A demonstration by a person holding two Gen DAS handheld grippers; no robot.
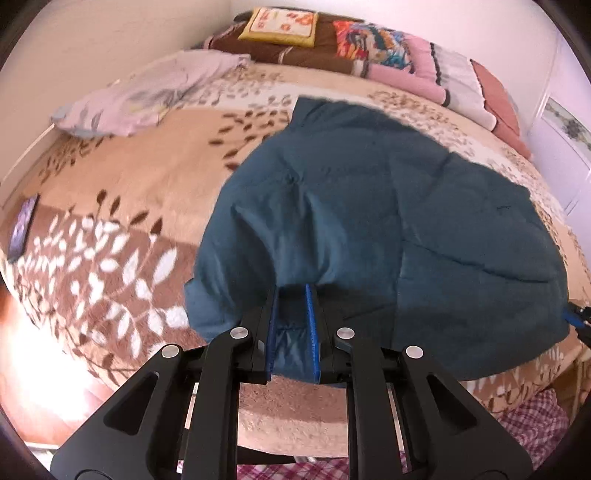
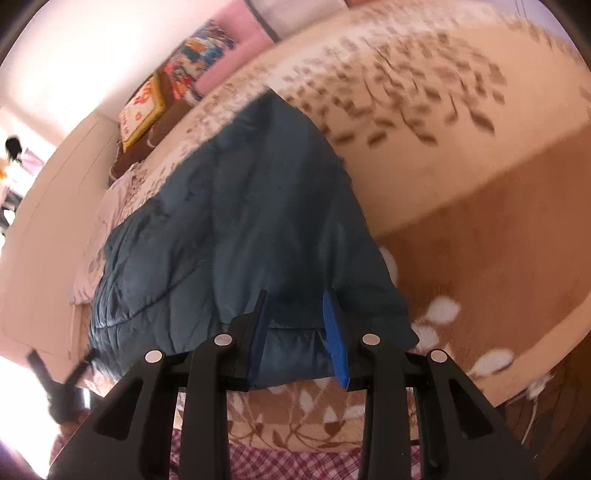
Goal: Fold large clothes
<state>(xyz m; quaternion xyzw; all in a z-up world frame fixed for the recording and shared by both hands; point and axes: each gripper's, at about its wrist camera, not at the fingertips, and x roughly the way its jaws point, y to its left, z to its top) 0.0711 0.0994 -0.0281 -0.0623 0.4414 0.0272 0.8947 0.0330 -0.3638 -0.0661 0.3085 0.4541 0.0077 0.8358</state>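
You work over a wide bed covered by a plush beige and brown blanket with a leaf pattern (image 1: pixel 122 206), set in a corner of pale walls. At the head edge of the bed I count one lilac flowered pillow (image 1: pixel 147 96), one yellow square cushion (image 1: pixel 280 26) and one stack of folded colourful blankets (image 1: pixel 406 55); one dark flat phone (image 1: pixel 22 229) lies at the left edge. There is one large teal quilted garment (image 1: pixel 388 221), spread from the near edge of the bed toward the middle. Your left gripper (image 1: pixel 291 295) is nearly pressed together and pinches the near hem of the garment between its blue pads. Your right gripper (image 2: pixel 297 301) also has the hem between its pads, and they press on it, with the jaws set wider.
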